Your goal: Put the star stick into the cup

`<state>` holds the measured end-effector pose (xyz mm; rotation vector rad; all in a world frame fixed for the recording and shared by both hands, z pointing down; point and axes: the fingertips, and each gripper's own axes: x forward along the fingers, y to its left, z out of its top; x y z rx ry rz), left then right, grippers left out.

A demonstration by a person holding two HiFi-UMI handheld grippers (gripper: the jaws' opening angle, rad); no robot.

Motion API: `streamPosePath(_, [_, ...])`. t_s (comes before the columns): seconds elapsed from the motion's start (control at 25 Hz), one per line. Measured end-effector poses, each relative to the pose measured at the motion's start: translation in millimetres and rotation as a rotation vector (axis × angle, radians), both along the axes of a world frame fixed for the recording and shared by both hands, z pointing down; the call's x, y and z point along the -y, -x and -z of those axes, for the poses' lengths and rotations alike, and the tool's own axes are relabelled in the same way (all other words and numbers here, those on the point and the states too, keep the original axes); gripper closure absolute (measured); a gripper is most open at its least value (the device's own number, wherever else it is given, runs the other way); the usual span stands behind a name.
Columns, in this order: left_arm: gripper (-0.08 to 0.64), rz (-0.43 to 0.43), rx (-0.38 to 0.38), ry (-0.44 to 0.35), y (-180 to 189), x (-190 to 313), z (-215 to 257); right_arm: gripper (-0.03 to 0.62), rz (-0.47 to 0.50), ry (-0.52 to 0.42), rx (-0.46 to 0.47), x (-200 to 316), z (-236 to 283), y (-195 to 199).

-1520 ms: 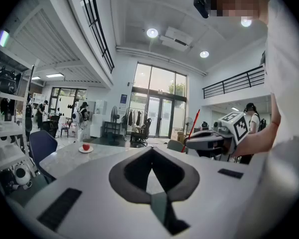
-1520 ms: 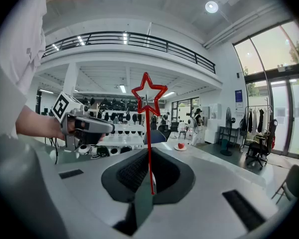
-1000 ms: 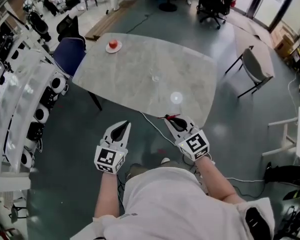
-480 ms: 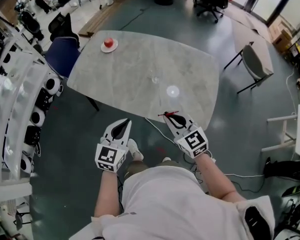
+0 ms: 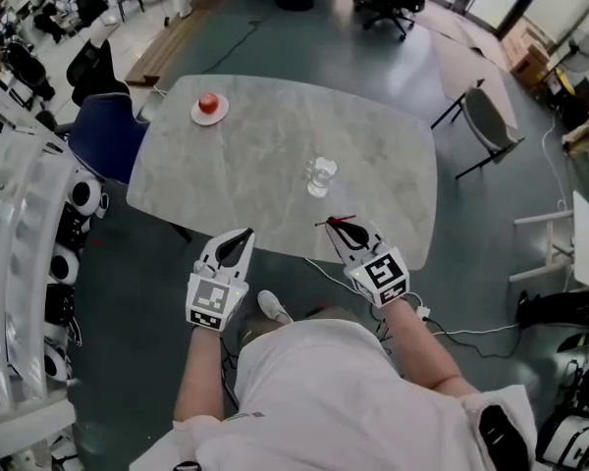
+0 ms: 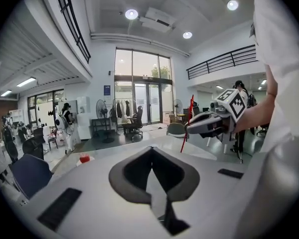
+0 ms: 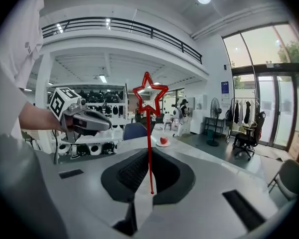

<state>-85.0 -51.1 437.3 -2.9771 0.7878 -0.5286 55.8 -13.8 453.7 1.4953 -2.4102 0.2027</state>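
- Right gripper (image 5: pixel 342 228): pressed together on the stem of the red star stick (image 5: pixel 335 221). Seen in the right gripper view (image 7: pixel 149 153) with the stem (image 7: pixel 149 148) upright between the pads and the outlined star at its top.
- Star stick: not in the clear glass cup (image 5: pixel 321 175). Held short of the cup on the person's side and slightly to its right, over the near edge of the grey marble table (image 5: pixel 236 175).
- Cup: upright on the table, nothing visible inside.
- Left gripper (image 5: pixel 241 239): pads closed on each other with nothing between, per the left gripper view (image 6: pixel 152 153). Nearer the person than the cup and off to its left, at the table's near edge.
- Red fruit on a small white plate (image 5: pixel 208 105): beyond the cup, well to its left, near the far corner.
- Dark blue chair (image 5: pixel 103 137): far left of the cup, off the table.
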Motion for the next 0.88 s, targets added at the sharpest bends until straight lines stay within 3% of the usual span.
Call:
streamPosePath(0.32, [0.558,-0.044,0.009,0.019,40,52,-6,0.568,-0.072,0.011,-0.022,52,-4,21])
streamPosePath(0.56, [0.558,-0.047,0.038,0.043,49,67,-17,0.568,-0.125,0.039,-0.027,78,-14,0])
streamPosePath(0.88, [0.558,0.029,0.077,0.064,47,87,-22,0.568,-0.112,0.066,-0.077,119,-22,-43])
